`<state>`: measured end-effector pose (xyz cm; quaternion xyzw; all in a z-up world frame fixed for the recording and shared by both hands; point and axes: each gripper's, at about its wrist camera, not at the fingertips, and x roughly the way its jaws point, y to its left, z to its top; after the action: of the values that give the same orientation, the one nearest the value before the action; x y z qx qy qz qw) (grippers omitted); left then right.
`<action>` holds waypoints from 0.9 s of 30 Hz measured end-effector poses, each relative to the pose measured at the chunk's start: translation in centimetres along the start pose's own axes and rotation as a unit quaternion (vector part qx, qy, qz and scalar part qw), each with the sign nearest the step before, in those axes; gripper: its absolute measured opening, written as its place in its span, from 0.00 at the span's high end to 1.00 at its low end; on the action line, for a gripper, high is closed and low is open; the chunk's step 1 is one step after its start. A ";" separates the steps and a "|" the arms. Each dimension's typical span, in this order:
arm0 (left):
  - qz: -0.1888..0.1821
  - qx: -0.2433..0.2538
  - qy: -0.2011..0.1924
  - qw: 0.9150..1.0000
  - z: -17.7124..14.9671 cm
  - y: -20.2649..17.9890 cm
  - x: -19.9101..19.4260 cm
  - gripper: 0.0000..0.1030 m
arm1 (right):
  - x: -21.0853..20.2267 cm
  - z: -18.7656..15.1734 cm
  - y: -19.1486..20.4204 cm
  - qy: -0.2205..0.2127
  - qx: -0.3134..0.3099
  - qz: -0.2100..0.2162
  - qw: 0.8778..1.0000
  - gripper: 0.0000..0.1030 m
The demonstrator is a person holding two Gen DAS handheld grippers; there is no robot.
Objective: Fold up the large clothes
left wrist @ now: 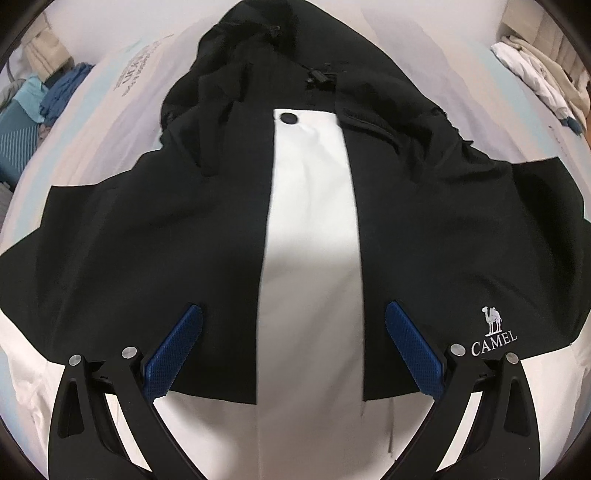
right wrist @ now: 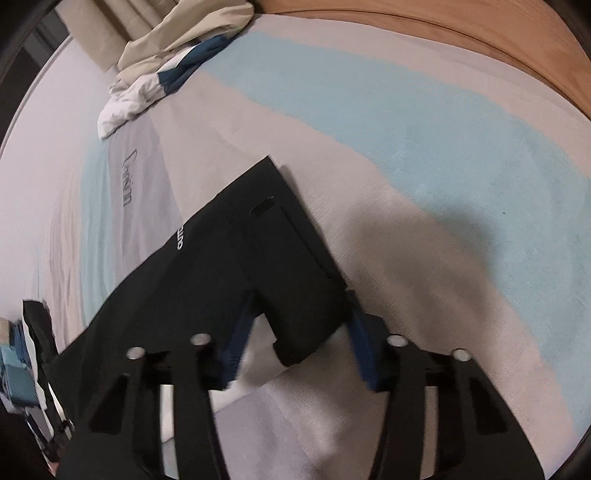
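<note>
A black and white hooded jacket (left wrist: 155, 236) with a CAMEL logo (left wrist: 493, 332) lies spread flat on the bed, its black sleeves folded in over the white front panel (left wrist: 310, 240). My left gripper (left wrist: 293, 314) hovers open above the jacket's lower middle, its blue pads (left wrist: 177, 347) wide apart and holding nothing. In the right wrist view a black sleeve (right wrist: 236, 266) of the jacket lies on the sheet. My right gripper (right wrist: 299, 306) is open, with the sleeve's cuff end between its blue pads (right wrist: 364, 343). Whether the pads touch the cloth is unclear.
The bed sheet (right wrist: 406, 155) is striped pale blue, grey and white. A heap of beige, white and blue clothes (right wrist: 162, 62) lies at the far edge; more clothes (left wrist: 55, 92) are piled at the left. A wooden floor (right wrist: 480, 33) lies beyond the bed.
</note>
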<state>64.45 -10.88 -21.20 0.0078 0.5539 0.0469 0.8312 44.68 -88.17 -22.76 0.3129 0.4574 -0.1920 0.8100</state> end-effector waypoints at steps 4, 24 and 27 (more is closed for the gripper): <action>0.003 0.000 0.003 1.000 0.1 0.2 -0.2 0.06 | -0.3 0.2 0.2 0.010 -0.007 -0.016 1.000 0.64; 0.014 -0.004 -0.022 1.000 0.5 5.0 -6.2 0.06 | -9.5 -2.8 15.3 -0.038 -0.146 -0.019 0.988 0.93; 0.010 -0.002 -0.033 0.999 0.4 7.6 -7.4 0.06 | -10.9 -5.2 20.3 -0.053 -0.180 -0.011 0.982 0.93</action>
<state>61.52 -3.95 -13.74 0.0135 0.5263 0.0557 0.8484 48.03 -69.50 -8.68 0.1468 0.4444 -0.1317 0.8738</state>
